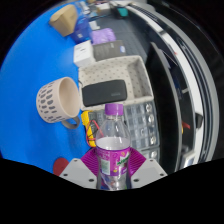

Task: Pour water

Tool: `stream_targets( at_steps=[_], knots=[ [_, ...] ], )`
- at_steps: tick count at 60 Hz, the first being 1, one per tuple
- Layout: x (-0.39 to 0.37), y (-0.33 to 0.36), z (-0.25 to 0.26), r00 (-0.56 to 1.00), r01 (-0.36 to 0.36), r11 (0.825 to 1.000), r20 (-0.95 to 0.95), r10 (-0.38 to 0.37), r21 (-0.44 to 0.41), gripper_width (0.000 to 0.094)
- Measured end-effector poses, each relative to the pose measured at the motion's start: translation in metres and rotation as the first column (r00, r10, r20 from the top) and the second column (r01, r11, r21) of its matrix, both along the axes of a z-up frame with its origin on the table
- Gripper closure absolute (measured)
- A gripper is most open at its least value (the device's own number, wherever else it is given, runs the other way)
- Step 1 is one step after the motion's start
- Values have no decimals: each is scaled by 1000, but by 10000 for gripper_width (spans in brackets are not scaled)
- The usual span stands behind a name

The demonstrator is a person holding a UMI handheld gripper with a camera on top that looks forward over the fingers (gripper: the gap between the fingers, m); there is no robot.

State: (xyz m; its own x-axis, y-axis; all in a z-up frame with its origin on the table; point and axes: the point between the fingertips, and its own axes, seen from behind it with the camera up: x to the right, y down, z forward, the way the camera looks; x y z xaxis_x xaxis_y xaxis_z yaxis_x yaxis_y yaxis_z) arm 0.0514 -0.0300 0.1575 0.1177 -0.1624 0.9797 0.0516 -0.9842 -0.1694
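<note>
Gripper (113, 168) clenched on water bottle (113, 140), purple cap on; mug (58, 100) beyond

Bottle (113, 142) base hidden between the pads (93, 159), so grip contact and water level are unreadable. Gripper (113, 172) fingertips are mostly covered by the bottle. Calculator (140, 122) is partly blocked by the bottle, its keys too small to read. Clutter (92, 35) at the far end of the blue table (35, 60) is too small to identify.
</note>
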Motion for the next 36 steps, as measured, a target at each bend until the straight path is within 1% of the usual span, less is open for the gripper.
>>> stream_targets(
  at_steps=[2, 4, 7, 9, 13, 20, 23, 28, 30, 36],
  knots=[
    [2, 7, -2, 1000, -11, 997, 6, 11, -73, 598],
    [6, 12, -3, 1000, -17, 990, 9, 19, -138, 597],
    [12, 19, -3, 999, -22, 974, 17, 27, -223, 597],
    [15, 23, -4, 999, -24, 960, 20, 31, -279, 596],
    [22, 26, -4, 998, -38, 923, 26, 52, -382, 596],
    [28, 37, -7, 995, -65, 840, 26, 94, -539, 599],
    [28, 39, -8, 994, -71, 807, 29, 108, -586, 599],
    [32, 46, -3, 991, -57, 769, 55, 119, -636, 597],
    [32, 45, -2, 991, -57, 759, 57, 123, -649, 598],
    [32, 48, -5, 990, -58, 745, 58, 130, -665, 597]
  ],
)
